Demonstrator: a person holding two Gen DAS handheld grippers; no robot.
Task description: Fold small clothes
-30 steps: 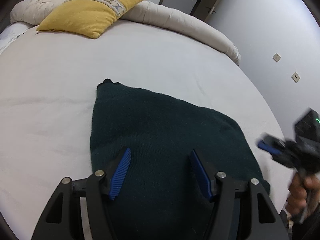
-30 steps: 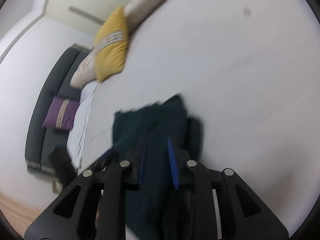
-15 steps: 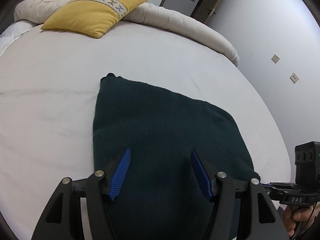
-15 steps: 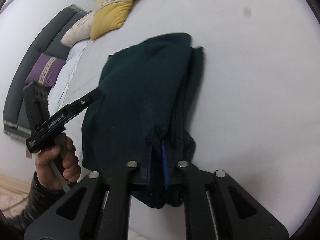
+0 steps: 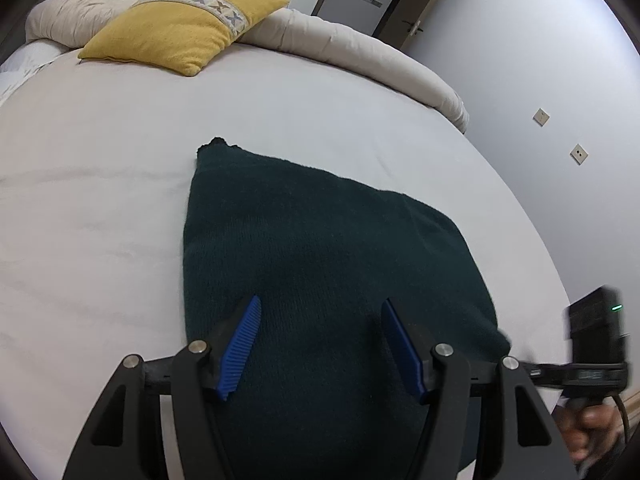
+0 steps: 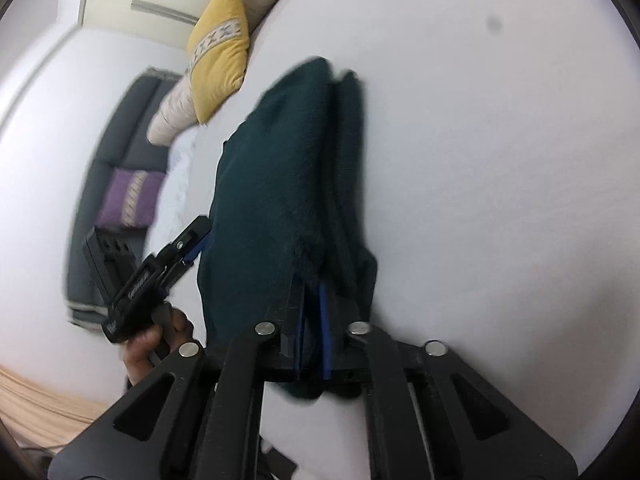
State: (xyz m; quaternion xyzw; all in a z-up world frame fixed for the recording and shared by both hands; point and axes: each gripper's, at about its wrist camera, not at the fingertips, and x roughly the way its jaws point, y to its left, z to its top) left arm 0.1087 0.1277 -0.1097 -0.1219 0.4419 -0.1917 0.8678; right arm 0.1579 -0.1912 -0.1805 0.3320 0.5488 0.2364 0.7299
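A dark green knitted garment (image 5: 320, 256) lies folded on the white bed (image 5: 100, 200). My left gripper (image 5: 320, 344) is open and empty, its blue pads (image 5: 240, 340) hovering just over the garment's near part. My right gripper (image 6: 312, 312) is shut on the near right edge of the garment (image 6: 280, 168), whose layers bunch around the fingers. The right gripper's body shows in the left wrist view (image 5: 592, 344) at the bed's right edge. The left gripper shows in the right wrist view (image 6: 160, 264), beside the garment's left side.
A yellow pillow (image 5: 180, 32) and a rolled beige duvet (image 5: 360, 52) lie at the far end of the bed. A dark sofa with a purple cushion (image 6: 128, 200) stands beyond the bed's left side. A wall (image 5: 560, 100) is on the right.
My right gripper came down to the garment's near right edge and shut on it. The left gripper stayed open over the garment and barely moved.
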